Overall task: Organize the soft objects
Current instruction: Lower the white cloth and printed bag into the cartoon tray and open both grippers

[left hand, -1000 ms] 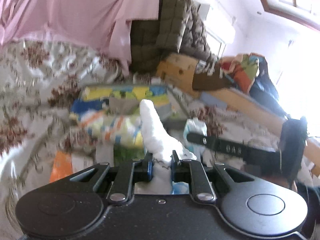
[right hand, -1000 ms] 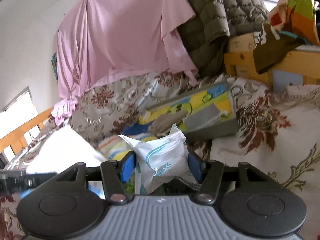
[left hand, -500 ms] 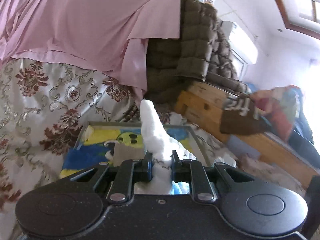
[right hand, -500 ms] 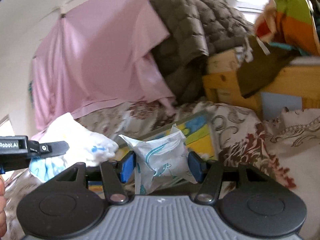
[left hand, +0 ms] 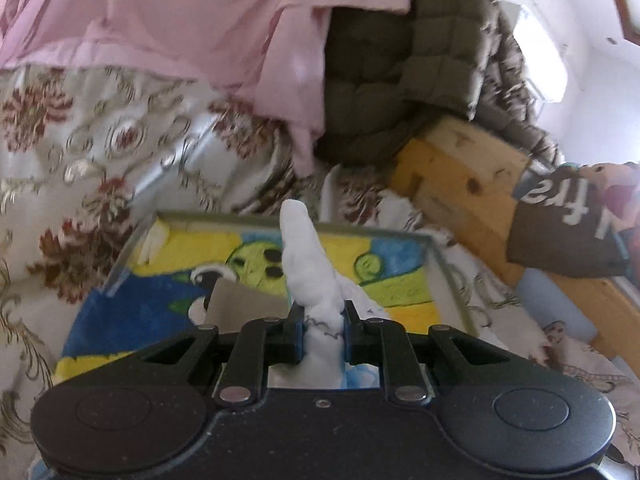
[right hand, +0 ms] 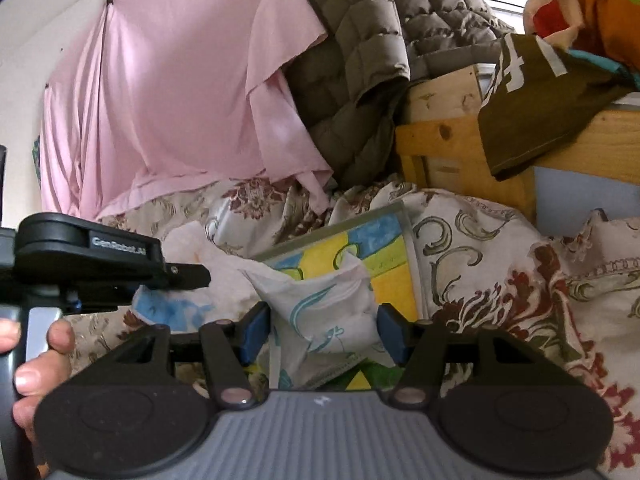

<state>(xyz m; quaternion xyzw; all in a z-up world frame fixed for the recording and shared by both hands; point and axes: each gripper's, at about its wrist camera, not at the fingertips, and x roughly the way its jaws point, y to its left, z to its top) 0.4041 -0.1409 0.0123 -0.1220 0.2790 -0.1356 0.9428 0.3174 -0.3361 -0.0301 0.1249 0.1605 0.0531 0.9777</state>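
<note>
Both soft packs are now coming up to the box

Your left gripper [left hand: 322, 334] is pinching the white pack [left hand: 310, 276] tight above the colourful box [left hand: 448, 276]; your right gripper [right hand: 324, 334], fingers half open, is holding the printed pack [right hand: 324, 312] just before that box, so dropping is next.

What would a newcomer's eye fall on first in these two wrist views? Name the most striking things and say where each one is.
The pink sheet hanging across the back wall dominates, with an olive quilted jacket draped beside it. Up front, the left gripper pinches a white padded item over the bright yellow-and-blue storage box. The right gripper holds a white packet with teal print near that same box on the floral bedspread.
</note>
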